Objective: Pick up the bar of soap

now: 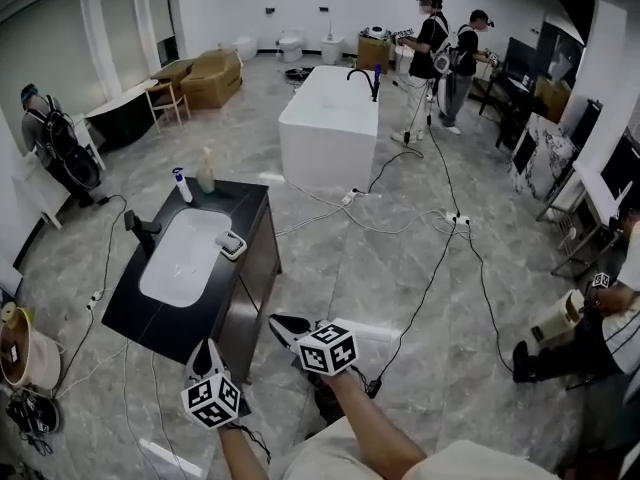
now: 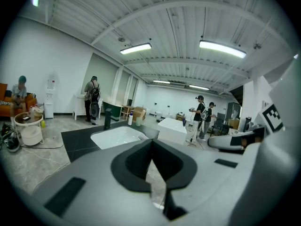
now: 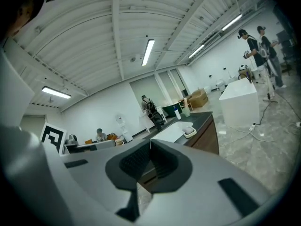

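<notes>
— Where was the pale bar of soap [image 1: 229, 240]?
— In a white dish [image 1: 236, 250], at three o'clock of the white oval basin [image 1: 185, 258].
— The tools?
— Left gripper [image 1: 207, 348] and right gripper [image 1: 281, 324] were both closed, empty.

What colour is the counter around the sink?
Black counter, white sink; the head view shows it best.

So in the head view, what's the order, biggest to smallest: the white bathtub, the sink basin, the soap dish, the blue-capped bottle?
1. white bathtub, largest though it stands farther off
2. sink basin
3. soap dish and blue-capped bottle: they look about alike, so I would not rank them.
</notes>
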`<state>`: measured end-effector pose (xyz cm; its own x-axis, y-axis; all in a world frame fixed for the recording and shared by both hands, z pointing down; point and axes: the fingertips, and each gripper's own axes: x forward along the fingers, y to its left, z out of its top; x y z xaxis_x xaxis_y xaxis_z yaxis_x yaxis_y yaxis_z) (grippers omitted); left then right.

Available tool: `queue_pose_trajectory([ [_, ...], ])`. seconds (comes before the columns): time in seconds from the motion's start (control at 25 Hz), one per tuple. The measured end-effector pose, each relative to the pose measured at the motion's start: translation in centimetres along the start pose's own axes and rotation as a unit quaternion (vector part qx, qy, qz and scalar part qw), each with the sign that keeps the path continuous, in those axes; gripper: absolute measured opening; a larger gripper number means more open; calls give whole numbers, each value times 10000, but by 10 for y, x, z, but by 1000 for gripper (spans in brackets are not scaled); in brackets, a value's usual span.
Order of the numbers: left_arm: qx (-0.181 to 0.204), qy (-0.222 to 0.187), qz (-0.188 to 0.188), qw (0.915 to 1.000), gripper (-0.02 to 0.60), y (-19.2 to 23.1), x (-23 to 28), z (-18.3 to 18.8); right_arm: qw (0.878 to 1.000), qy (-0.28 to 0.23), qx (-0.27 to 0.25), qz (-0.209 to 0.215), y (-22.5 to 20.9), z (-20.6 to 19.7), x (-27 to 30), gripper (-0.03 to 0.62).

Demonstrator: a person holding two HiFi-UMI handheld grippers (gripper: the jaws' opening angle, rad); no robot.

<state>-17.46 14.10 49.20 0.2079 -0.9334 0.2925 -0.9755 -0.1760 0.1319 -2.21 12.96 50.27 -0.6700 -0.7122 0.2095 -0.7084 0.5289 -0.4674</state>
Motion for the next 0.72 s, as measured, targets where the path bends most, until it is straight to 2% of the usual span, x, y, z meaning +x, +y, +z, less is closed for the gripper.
queue_pose_trajectory([
  [0.2, 135, -97, -153, 9997, 7, -3, 37, 19, 9999, -55, 60, 100, -21, 21, 26, 6],
  [0.36, 96, -443, 86, 9989, 7, 12, 59, 41, 9984, 335, -421, 146, -30, 24, 51, 6],
  [0.56, 85, -241, 245, 9994, 8, 21, 95, 41, 9966, 568, -528, 281, -47, 30, 71, 6],
  [0.72, 185, -258, 406, 9987, 8, 30, 127, 57, 9955, 601, -590, 434, -64, 52, 101, 6],
])
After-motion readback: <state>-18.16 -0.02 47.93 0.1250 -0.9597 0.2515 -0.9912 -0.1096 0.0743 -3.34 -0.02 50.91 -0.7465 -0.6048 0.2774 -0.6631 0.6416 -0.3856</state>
